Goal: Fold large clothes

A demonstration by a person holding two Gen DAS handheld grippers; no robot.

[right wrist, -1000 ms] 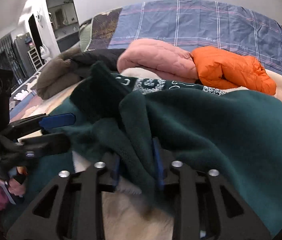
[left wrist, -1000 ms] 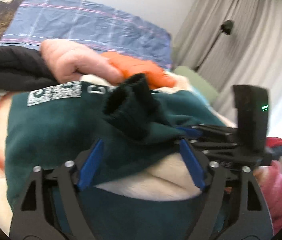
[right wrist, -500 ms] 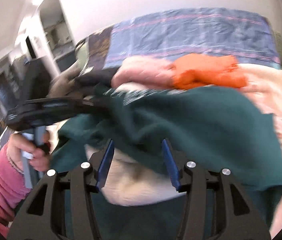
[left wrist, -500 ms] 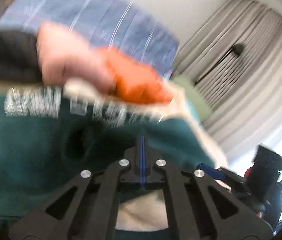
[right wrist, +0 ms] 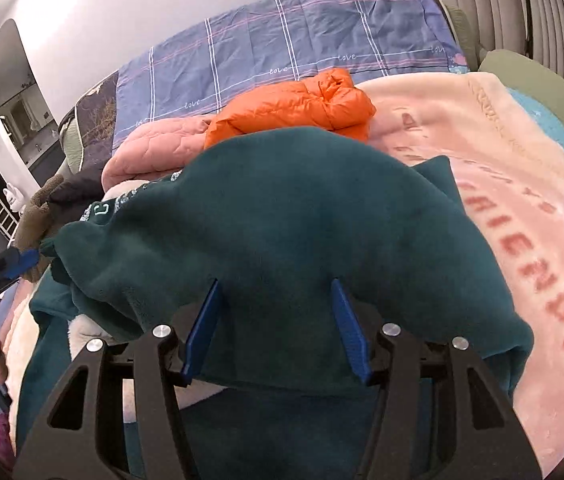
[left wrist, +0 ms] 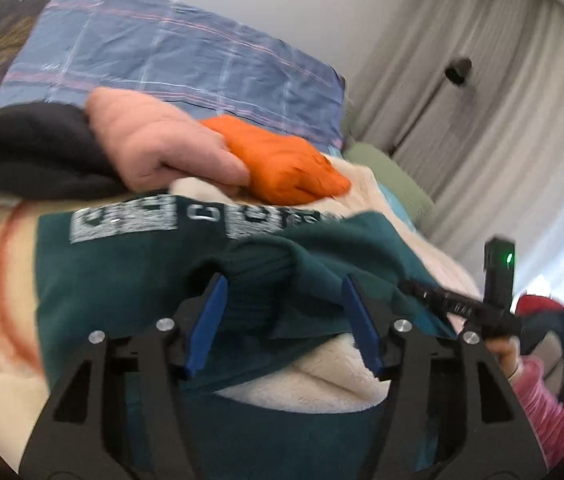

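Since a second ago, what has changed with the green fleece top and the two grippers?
The left gripper snapped shut, then reopened; the dark green fleece top's ribbed cuff sits between its jaws. The right gripper has been opening around a fold it earlier pinched. The orange puffer jacket stayed put.

Readable words on the bedding and clothes

The blue checked sheet (right wrist: 301, 40) carries a small repeated "love"; the pink blanket (right wrist: 521, 208) shows large blurred red letters ending in "RIEND"; the green sweatshirt (right wrist: 282, 220) has a white print, only a "C" legible.
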